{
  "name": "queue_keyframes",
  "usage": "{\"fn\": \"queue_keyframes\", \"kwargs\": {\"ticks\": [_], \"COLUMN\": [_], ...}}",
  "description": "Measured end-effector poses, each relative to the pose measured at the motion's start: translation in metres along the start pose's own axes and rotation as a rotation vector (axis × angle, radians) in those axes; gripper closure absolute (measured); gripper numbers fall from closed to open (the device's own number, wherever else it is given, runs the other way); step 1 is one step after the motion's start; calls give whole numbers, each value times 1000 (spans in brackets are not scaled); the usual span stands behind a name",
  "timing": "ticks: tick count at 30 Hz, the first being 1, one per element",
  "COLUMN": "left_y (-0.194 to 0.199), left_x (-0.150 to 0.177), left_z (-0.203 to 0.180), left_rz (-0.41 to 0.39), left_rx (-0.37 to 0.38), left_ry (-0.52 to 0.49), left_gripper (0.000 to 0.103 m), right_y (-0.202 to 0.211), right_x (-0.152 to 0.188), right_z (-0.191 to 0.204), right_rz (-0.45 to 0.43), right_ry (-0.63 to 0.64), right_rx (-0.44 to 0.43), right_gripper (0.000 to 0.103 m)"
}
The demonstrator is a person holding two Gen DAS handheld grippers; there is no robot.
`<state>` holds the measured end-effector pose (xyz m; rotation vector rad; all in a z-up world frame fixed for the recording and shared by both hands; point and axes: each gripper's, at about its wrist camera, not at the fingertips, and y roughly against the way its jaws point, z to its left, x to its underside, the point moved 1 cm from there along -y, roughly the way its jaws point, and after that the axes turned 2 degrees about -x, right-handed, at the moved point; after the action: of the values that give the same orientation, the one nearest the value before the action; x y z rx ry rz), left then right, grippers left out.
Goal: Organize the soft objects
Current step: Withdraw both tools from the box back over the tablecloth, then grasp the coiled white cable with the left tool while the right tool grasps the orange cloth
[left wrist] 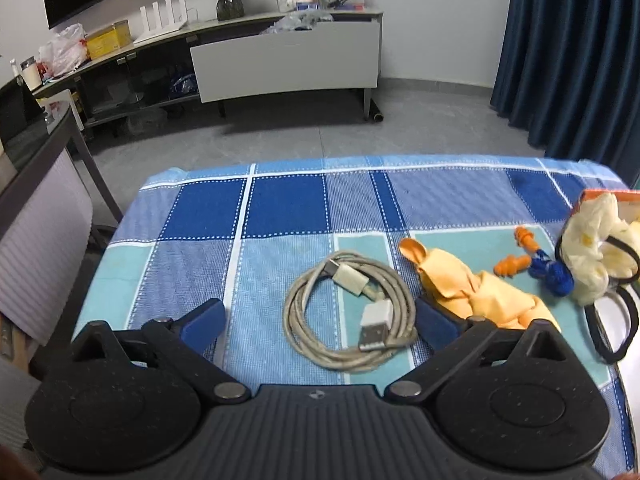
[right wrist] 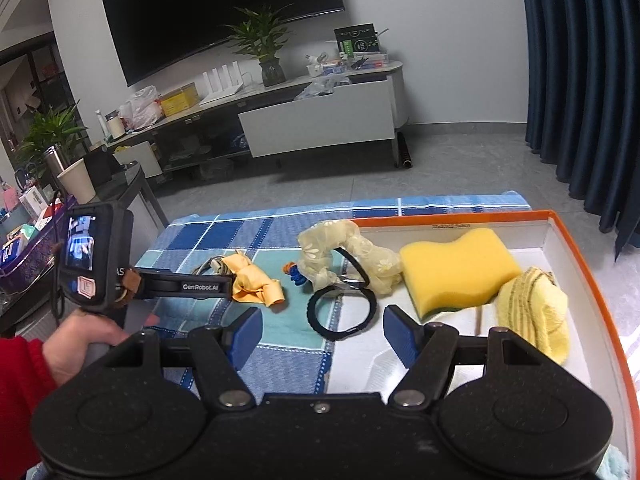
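Blue checked cloth (left wrist: 280,208) on table, coiled cable (left wrist: 348,316) between left gripper's (left wrist: 320,320) spread jaws, right gripper (right wrist: 322,334) released, orange-rimmed box (right wrist: 592,264) at 3 o'clock, TV (right wrist: 224,12) at 12.

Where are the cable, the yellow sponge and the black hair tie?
cable (left wrist: 348,316), left wrist view, on its coiled loops
yellow sponge (right wrist: 456,270), right wrist view, on its top face
black hair tie (right wrist: 316,322), right wrist view, on its left arc

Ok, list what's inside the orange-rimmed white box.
Inside the orange-rimmed white box: a wavy yellow sponge and a folded yellow knit cloth. A cream floral scrunchie lies across its rim. The near corner is hidden behind the right gripper.
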<state>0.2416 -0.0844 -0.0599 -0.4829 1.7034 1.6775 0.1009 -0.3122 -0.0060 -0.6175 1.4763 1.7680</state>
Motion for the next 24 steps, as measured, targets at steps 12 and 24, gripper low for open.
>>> {"fn": "queue_keyframes", "kwargs": {"ticks": [12,24], "left_y": [28,78], "left_x": [10,20], "left_z": [23,34], "left_rz": [-33,-83], "left_rx": [28,-69], "left_ry": [44,58], "left_gripper": [36,36], "right_y": [-39,-152], "right_x": [-16,-33], "right_z": [29,60], "right_rz": [43,210], "right_ry": [53,94], "right_rx": [-86,-117], "right_gripper": [23,23]}}
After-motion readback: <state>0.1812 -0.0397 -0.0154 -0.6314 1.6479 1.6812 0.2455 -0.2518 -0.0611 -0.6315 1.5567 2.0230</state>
